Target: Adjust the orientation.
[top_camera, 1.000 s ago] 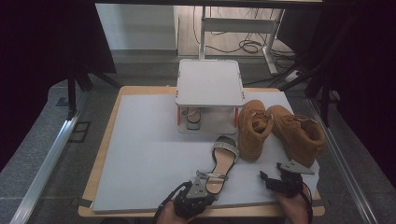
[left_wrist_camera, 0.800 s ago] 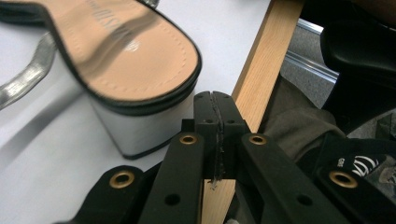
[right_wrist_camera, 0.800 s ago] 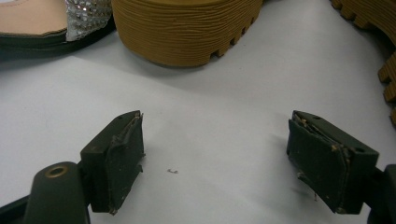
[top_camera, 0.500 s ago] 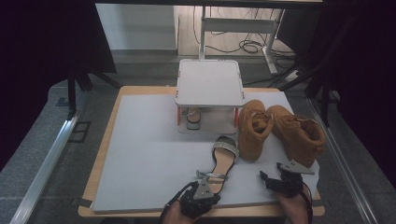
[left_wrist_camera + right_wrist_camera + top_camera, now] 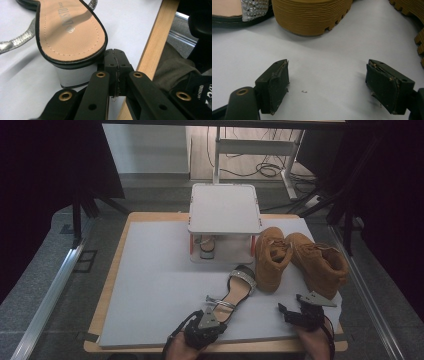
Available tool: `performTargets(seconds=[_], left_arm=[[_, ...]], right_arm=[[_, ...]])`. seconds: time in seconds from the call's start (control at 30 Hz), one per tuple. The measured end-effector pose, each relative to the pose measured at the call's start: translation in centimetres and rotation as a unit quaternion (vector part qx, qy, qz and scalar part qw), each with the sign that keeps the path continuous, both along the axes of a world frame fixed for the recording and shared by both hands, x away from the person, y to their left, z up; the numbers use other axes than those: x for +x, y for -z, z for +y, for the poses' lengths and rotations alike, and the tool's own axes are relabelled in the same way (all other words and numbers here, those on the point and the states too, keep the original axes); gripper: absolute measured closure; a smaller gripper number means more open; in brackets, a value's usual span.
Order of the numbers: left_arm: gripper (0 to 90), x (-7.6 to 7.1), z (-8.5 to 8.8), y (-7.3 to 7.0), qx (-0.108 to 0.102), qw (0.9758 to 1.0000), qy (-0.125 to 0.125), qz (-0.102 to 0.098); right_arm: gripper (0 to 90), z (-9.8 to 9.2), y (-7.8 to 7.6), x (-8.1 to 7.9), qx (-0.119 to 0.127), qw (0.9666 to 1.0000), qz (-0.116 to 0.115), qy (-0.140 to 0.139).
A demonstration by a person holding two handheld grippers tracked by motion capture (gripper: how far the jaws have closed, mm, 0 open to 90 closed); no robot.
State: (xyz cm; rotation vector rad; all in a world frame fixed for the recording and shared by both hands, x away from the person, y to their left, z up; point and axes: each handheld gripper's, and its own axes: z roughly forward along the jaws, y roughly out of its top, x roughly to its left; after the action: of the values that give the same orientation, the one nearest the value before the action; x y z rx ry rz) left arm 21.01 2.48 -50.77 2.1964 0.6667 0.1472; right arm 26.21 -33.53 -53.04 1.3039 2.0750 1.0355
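Left gripper (image 5: 209, 316): at 6 o'clock on the mat, near edge; jaws pressed together with nothing between them, tips just beside the sandal's heel block in the left gripper view (image 5: 113, 56).
Right gripper (image 5: 292, 312): at 5 o'clock, near edge, well apart from the left one; jaws spread wide over bare mat in the right gripper view (image 5: 327, 85), gripping nothing.
Black flat sandal with tan insole and silver straps (image 5: 235, 292): lies on the mat just beyond the left gripper, heel at 6 o'clock, toe pointing toward 1 o'clock; upright on its sole; toe strap near the nearer boot. Heel block is pale (image 5: 75, 75).
Pale grey mat (image 5: 150, 285): covers the wooden table top (image 5: 107, 295), whose edge shows along the left and near sides.
Tan suede lace-up boots, nearer one (image 5: 272, 260): at 2 o'clock from the sandal, ridged sole visible in the right gripper view (image 5: 312, 15).
Second tan boot (image 5: 320, 265): at 3 o'clock of the mat, just beside the first, tipped on its side.
White two-tier shelf stand with orange posts (image 5: 225, 210): at 12 o'clock, far edge.
Second sandal (image 5: 206, 247): on the stand's lower tier, under the top plate.
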Motion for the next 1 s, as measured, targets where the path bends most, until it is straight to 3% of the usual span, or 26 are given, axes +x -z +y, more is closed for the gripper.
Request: performTargets(seconds=[0.5, 0.7, 0.97, 1.0], left_arm=[[89.7, 1.1, 2.4, -0.2, 0.017, 0.9992, -0.036, -0.008], [89.0, 1.1, 2.6, -0.3, 0.019, 0.9991, -0.038, -0.005], [75.6, 0.5, 4.4, -0.9, 0.031, 0.9978, -0.058, -0.010], [69.1, 0.6, 4.8, -0.8, 0.031, 0.9974, -0.064, -0.006]], right_arm=[[19.7, 0.0, 0.0, 0.0, 0.000, 1.0000, 0.000, 0.000], [19.6, 0.0, 0.0, 0.0, 0.000, 1.0000, 0.000, 0.000], [19.7, 0.0, 0.0, 0.0, 0.000, 1.0000, 0.000, 0.000], [19.6, 0.0, 0.0, 0.0, 0.000, 1.0000, 0.000, 0.000]])
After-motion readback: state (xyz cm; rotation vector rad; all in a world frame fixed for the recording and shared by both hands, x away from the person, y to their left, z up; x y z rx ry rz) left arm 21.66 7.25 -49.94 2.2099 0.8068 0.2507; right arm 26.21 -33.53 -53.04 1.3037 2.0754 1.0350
